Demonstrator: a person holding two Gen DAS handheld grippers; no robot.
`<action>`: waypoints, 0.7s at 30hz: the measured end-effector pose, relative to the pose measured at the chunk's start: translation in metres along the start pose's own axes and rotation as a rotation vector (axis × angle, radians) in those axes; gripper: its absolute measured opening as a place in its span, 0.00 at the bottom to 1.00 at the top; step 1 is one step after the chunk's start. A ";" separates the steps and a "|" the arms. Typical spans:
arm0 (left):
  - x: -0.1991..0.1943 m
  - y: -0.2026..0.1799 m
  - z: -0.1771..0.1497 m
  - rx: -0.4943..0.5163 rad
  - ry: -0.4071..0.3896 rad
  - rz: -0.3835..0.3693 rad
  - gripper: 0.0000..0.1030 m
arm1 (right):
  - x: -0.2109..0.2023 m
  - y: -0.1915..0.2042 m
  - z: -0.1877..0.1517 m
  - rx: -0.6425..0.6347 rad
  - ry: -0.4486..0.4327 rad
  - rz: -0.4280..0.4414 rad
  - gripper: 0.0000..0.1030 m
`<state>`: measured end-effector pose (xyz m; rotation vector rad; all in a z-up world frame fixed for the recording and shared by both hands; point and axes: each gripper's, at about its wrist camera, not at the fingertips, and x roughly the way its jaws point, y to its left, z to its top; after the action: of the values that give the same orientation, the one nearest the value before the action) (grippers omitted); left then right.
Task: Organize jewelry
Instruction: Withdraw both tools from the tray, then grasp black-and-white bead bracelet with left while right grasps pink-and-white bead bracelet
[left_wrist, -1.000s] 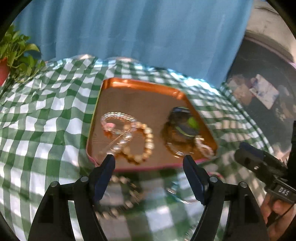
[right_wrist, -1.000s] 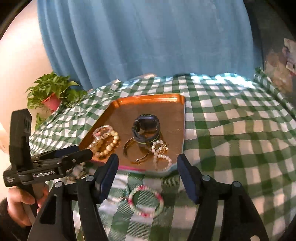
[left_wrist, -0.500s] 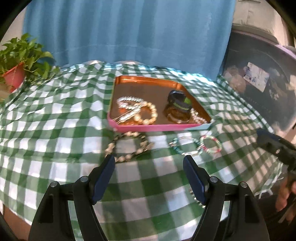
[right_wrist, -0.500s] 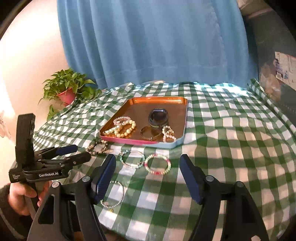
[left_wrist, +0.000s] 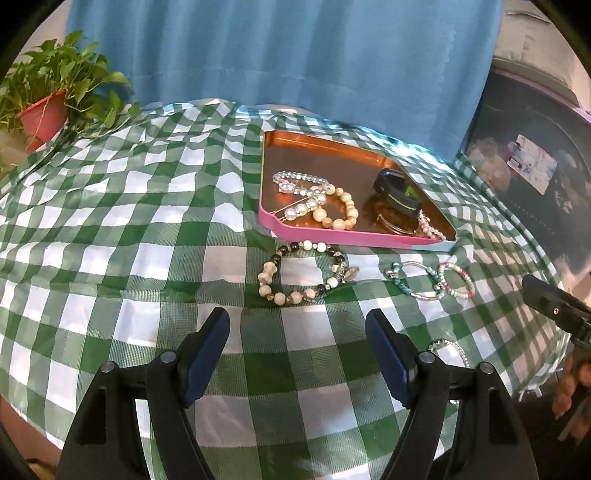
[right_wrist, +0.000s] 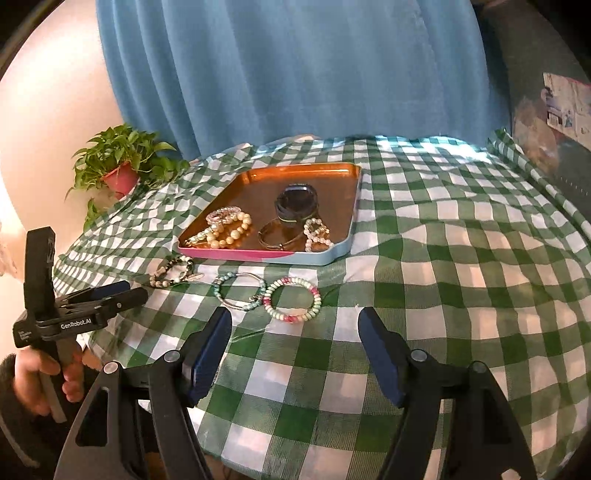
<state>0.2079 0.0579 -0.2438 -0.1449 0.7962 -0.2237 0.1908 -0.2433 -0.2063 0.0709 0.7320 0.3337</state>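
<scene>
On a table draped in a green-and-white checked cloth (right_wrist: 443, 258), the left gripper (left_wrist: 297, 343) hovers with its jaws spread wide and nothing between them. Just ahead of its fingertips lies a chunky stone bracelet (left_wrist: 304, 273); ahead and to its right lie a turquoise bead bracelet (left_wrist: 415, 282) and a pink-and-green bead bracelet (left_wrist: 456, 280), touching each other. Beyond them sits the copper tray (left_wrist: 325, 147), holding pearl bracelets (left_wrist: 321, 205), a dark watch (left_wrist: 397, 188) and a thin bangle (left_wrist: 397, 225). The right gripper (right_wrist: 293, 343) also stands wide and empty, its jaws having just been opening; the pink-and-green bracelet lies just beyond its tips, the tray farther ahead. A potted plant (right_wrist: 118, 166) stands far off to its left.
</scene>
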 end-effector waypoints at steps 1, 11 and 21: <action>0.001 0.000 0.000 0.005 0.000 0.000 0.74 | 0.001 -0.001 0.000 0.003 0.001 0.000 0.66; 0.012 0.006 0.003 0.025 0.038 0.005 0.74 | 0.016 -0.008 -0.004 -0.004 0.033 -0.006 0.59; 0.014 0.018 0.018 0.003 0.029 -0.013 0.74 | 0.042 -0.011 0.005 -0.001 0.064 -0.024 0.38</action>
<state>0.2328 0.0729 -0.2452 -0.1437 0.8238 -0.2395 0.2264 -0.2398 -0.2319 0.0508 0.7958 0.3143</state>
